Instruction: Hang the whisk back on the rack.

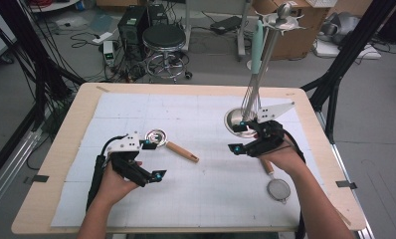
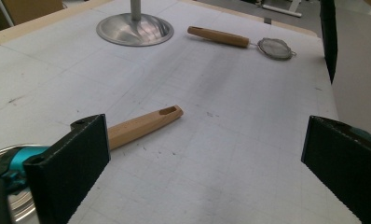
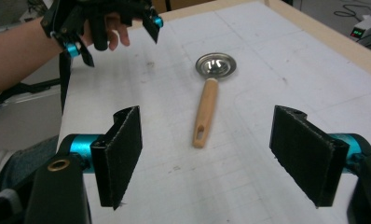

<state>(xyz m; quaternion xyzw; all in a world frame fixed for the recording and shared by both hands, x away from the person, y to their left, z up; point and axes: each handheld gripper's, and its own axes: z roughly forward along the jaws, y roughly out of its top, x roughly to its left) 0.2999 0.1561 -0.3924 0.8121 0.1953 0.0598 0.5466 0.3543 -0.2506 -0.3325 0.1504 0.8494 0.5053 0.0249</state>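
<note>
From the high view, I see the left gripper point(image 1: 151, 160) near the left of the bench point(image 1: 61, 149), jaws apart and empty, with the wooden-handled ladle point(image 1: 168, 142) lying just beside it. The right gripper point(image 1: 243, 137) hangs open in front of the stand base point(image 1: 233, 119), partly covering it. Between them the white mat point(image 1: 206, 184) is free.

In the left gripper view, the ladle bowl is cut off behind the left jaw; the strainer point(image 2: 249, 42) lies far.

In the right gripper view, the ladle point(image 3: 209, 93) lies whole between open jaws, not touched.
</note>
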